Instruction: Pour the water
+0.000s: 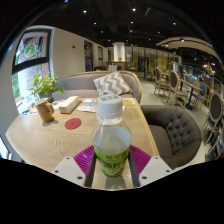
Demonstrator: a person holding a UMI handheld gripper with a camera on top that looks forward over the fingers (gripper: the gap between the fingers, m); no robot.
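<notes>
Fingers of the gripper [112,163] are seen reaching forward and level over the near edge of a wooden table [50,135], one to each side of a plastic bottle [111,140]. The bottle is held upright between the 2 magenta pads [85,158], which are pressed against its lower body on both sides, so the gripper is closed on it. No hand or sleeve is shown.

The bottle is clear with a greenish tint, topped by a white cap [110,102], and a pale label is wrapped round its middle. Print on the label is too small to be read. The bottle's base is hidden behind the gripper's body, so whether it rests on the table or is lifted cannot be told. How much liquid is inside is also hard to make out.

Beyond the bottle, on the table, a small round red item [73,123] is seen, flat on the wood. Farther back and to the left, a potted plant [42,92] and a light-coloured box [68,103] are placed near the table's far end. A grey sofa [105,82] with a zigzag cushion [118,83] is set behind the table, and a tufted grey armchair [176,128] stands just beside its right edge. More chairs at the far right are only partly seen.
</notes>
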